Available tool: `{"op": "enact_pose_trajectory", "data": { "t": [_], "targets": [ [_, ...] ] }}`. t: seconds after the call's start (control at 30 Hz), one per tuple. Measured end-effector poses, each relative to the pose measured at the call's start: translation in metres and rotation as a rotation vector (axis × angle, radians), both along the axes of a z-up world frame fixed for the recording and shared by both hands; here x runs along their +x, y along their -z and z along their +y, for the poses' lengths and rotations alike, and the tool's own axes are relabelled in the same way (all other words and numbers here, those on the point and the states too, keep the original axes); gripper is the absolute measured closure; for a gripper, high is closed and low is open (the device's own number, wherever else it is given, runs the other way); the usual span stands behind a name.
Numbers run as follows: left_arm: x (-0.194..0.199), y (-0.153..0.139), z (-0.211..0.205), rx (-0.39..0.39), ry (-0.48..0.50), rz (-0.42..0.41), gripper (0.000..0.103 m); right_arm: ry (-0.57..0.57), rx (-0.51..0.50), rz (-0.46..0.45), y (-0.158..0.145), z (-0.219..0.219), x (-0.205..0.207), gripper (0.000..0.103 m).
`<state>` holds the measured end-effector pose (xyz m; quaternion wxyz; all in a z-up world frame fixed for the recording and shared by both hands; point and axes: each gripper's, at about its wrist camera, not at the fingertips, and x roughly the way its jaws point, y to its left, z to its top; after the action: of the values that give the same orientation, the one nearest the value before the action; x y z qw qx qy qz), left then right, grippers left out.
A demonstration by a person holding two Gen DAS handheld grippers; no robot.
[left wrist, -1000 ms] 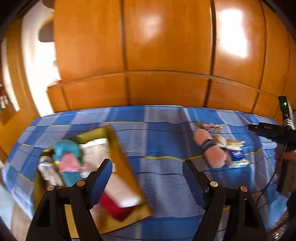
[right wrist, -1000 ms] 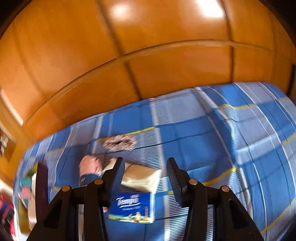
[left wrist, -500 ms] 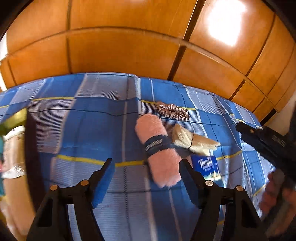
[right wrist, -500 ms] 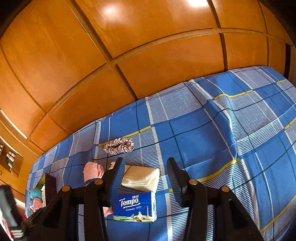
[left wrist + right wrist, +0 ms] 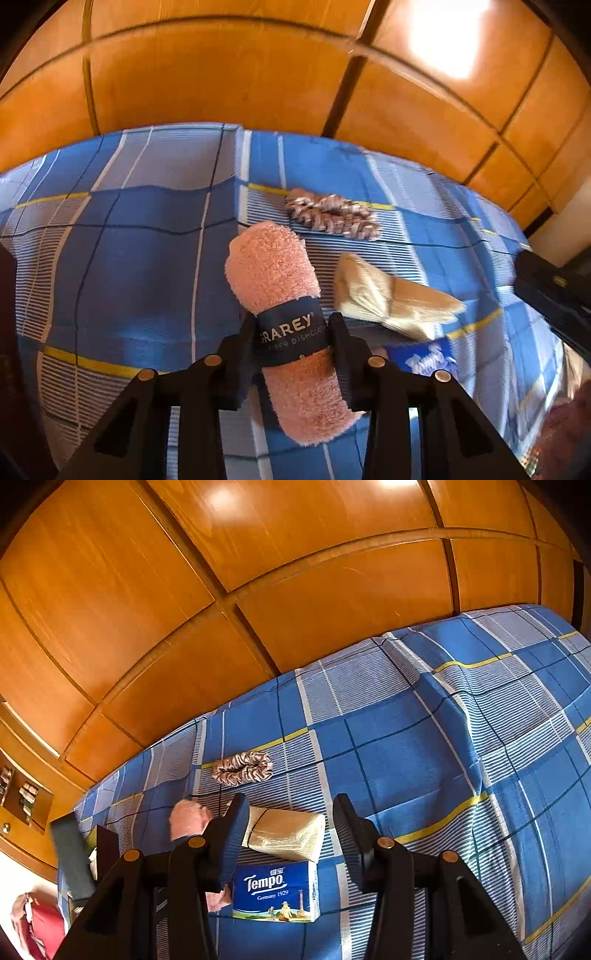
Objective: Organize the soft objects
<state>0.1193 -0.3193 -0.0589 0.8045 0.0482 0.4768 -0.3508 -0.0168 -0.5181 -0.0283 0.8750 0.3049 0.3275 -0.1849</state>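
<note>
Between the left gripper's fingers lies a rolled pink dishcloth, gripped across its dark paper band; the jaws have just been closing and now press on the band from both sides. The roll runs lengthwise away from the fingers, one fluffy end reaching out past the tips and the other tucked back between the gripper's arms, and it rests on the blue plaid bedspread. Just to the right of the fingers sits a cream folded cloth, and nearer in on that side a blue tissue pack shows partly behind the right finger. Farther out, beyond the roll's far end, lies a brown-and-white scrunchie. An orange wooden panelled wall rises behind the bed.

The right gripper's fingers stand apart with nothing clamped between them. In the gap between them the cream folded cloth is seen lying on the bedspread, with the tissue pack below it, closer to the camera. Left of the left finger the dishcloth's pink end peeks out. Ahead of the fingertips rests the scrunchie. At the far left, partly hidden, something dark stands on the bed; I cannot tell what.
</note>
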Motion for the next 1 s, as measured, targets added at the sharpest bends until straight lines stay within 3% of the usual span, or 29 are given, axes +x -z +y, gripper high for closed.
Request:
{"op": "enact_pose_trajectory", "data": {
  "t": [0.17, 0.27, 0.4, 0.53, 0.93, 1.0],
  "targets": [
    [-0.033, -0.020, 0.035, -0.040, 0.058, -0.064, 0.066, -0.020, 0.011, 0.030, 0.006, 0.001, 0.004, 0.056],
    [-0.051, -0.020, 0.059, -0.068, 0.086, -0.013, 0.065, -0.083, 0.041, 0.067, 0.014, 0.005, 0.012, 0.056],
    [-0.068, -0.005, 0.084, -0.041, 0.069, 0.027, 0.066, -0.196, 0.042, 0.154, 0.028, 0.021, 0.028, 0.051],
    [-0.076, 0.008, 0.092, -0.021, 0.046, 0.038, 0.065, -0.259, -0.008, 0.229, 0.039, 0.038, 0.036, 0.018],
    [-0.083, 0.014, 0.086, -0.012, 0.027, 0.008, 0.065, -0.321, -0.098, 0.374, 0.064, 0.060, 0.051, 0.017],
    [-0.083, 0.014, 0.085, -0.007, 0.024, 0.003, 0.064, -0.332, -0.143, 0.402, 0.069, 0.065, 0.053, 0.025]
  ]
}}
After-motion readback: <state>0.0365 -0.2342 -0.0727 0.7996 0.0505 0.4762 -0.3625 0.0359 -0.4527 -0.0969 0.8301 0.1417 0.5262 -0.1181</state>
